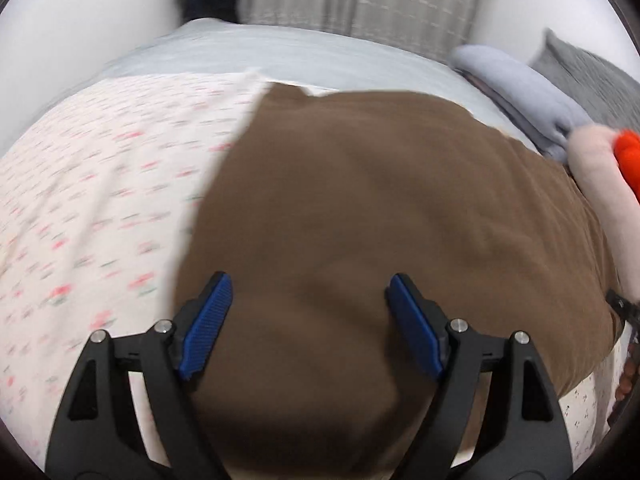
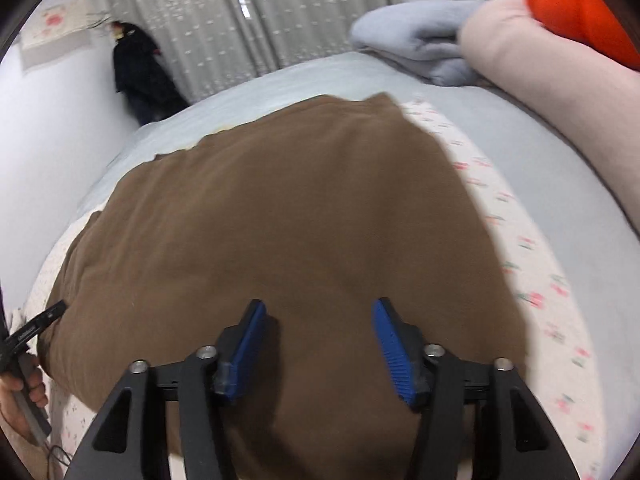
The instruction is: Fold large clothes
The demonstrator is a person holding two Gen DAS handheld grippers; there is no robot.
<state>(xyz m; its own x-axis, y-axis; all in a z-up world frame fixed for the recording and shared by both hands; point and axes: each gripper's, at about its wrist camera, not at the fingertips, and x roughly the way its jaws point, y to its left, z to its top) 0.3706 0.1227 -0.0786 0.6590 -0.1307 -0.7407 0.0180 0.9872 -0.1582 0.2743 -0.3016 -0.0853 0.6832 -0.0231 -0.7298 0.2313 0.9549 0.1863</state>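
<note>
Item: brown garment (image 1: 360,208), large, plain, lying spread and apparently already doubled on a floral sheet (image 1: 88,184), directly ahead of and beneath both grippers. Left gripper (image 1: 308,320): jaws wide apart, blue pads (image 1: 208,328) empty, poised over the near part of the cloth; contact with the fabric cannot be confirmed through the motion blur. Right gripper (image 2: 318,344): jaws likewise apart, holding nothing, over the near edge. Handling note: the next fold likely wants both jaws closed on the near hem at matching points, lifted evenly and carried forward so the edges meet square. Surroundings: pale blue bedcover (image 2: 256,92) beyond the garment; folded grey-blue blanket (image 2: 416,36), pink bolster (image 2: 532,64) and orange plush (image 2: 580,12) ahead to the right.
</note>
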